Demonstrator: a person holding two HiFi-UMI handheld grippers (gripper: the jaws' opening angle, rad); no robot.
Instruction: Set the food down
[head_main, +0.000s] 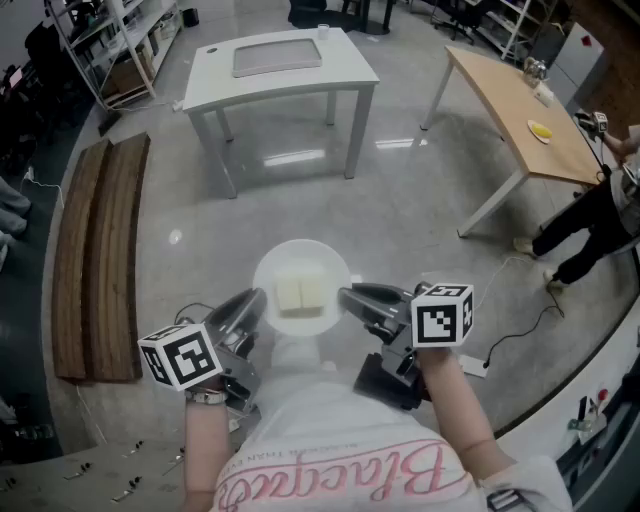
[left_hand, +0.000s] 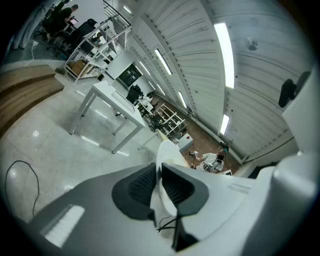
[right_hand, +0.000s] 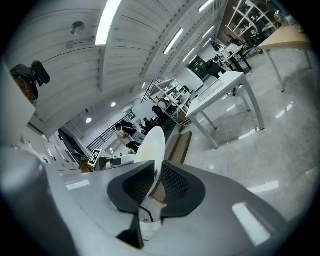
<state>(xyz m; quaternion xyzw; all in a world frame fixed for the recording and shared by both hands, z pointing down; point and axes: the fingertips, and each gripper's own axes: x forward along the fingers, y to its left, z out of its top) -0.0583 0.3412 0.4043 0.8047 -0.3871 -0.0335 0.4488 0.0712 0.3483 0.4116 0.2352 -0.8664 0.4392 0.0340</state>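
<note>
A white round plate (head_main: 300, 262) with a pale yellow block of food (head_main: 301, 294) on it is carried in the air in front of the person's chest. My left gripper (head_main: 262, 298) is shut on the plate's left rim (left_hand: 161, 162). At the opposite side my right gripper (head_main: 345, 294) is shut on the right rim (right_hand: 151, 145). In both gripper views the plate stands edge-on between the black ribbed pads (left_hand: 137, 189) (right_hand: 175, 182). The food is hidden in those two views.
A white table (head_main: 280, 68) with a grey mat stands ahead on the glossy floor. A wooden table (head_main: 515, 100) stands to the right, with a person beside it. Wooden planks (head_main: 95, 250) lie on the left. Cables trail on the floor at right.
</note>
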